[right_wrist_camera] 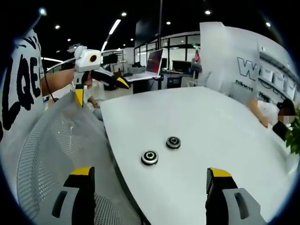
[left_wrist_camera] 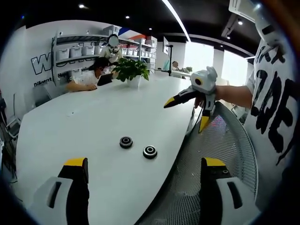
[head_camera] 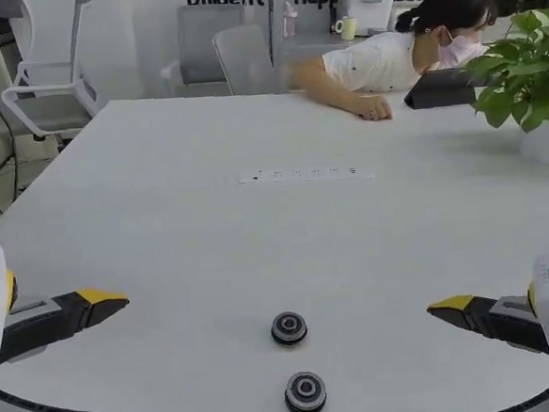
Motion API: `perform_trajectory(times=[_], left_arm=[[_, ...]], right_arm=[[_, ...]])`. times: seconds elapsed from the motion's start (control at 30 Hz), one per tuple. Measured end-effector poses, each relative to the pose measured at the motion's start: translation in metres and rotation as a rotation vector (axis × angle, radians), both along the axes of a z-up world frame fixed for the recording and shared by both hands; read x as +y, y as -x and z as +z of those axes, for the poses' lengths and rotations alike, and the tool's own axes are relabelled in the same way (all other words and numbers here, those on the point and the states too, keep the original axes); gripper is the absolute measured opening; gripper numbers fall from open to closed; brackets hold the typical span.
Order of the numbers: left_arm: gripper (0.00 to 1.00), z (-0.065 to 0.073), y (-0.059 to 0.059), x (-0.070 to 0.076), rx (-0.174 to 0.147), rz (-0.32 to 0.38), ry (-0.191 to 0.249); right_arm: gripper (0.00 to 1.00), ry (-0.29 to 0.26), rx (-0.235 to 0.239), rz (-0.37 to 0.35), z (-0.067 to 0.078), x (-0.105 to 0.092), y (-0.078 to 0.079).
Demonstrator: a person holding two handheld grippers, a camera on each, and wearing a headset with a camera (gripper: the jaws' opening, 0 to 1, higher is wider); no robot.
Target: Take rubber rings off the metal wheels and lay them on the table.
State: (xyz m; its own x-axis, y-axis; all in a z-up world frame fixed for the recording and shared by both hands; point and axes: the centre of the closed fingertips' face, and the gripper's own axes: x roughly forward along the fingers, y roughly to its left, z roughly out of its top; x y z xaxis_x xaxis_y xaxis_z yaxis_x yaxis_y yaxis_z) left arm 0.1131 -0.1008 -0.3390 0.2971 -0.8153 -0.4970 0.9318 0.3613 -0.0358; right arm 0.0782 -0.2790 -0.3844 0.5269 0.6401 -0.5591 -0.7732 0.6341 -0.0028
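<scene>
Black rubber rings sit on both small round metal wheels, not yet off, on the white table ahead of and between the yellow-tipped left gripper and right gripper, each empty, jaws spread wide, seemingly poised to pick one.

Left gripper and right gripper well apart, fingers spread wide.

Far wheel sits just behind near wheel.
</scene>
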Motion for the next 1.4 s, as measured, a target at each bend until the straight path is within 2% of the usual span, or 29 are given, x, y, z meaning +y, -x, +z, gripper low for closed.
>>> perform_trajectory(times=[0.27, 0.53, 0.77, 1.03, 1.4], left_arm=[[0.99, -0.002, 0.0, -0.002, 0.007, -0.009, -0.005], [0.99, -0.001, -0.003, -0.005, -0.002, -0.017, 0.003], [0.99, -0.006, -0.006, -0.007, 0.009, -0.02, -0.002], [0.99, -0.006, -0.009, -0.013, 0.008, -0.03, -0.007], [0.98, -0.007, -0.009, -0.019, 0.006, -0.041, -0.01]], right_arm=[[0.99, 0.006, 0.007, 0.007, -0.001, -0.001, -0.001], [0.99, 0.008, 0.009, 0.015, -0.004, 0.0, -0.004], [0.99, 0.009, 0.015, 0.02, -0.008, -0.001, -0.006], [0.99, 0.006, 0.015, 0.022, -0.008, -0.003, -0.011], [0.99, 0.009, 0.022, 0.03, -0.012, -0.005, -0.009]])
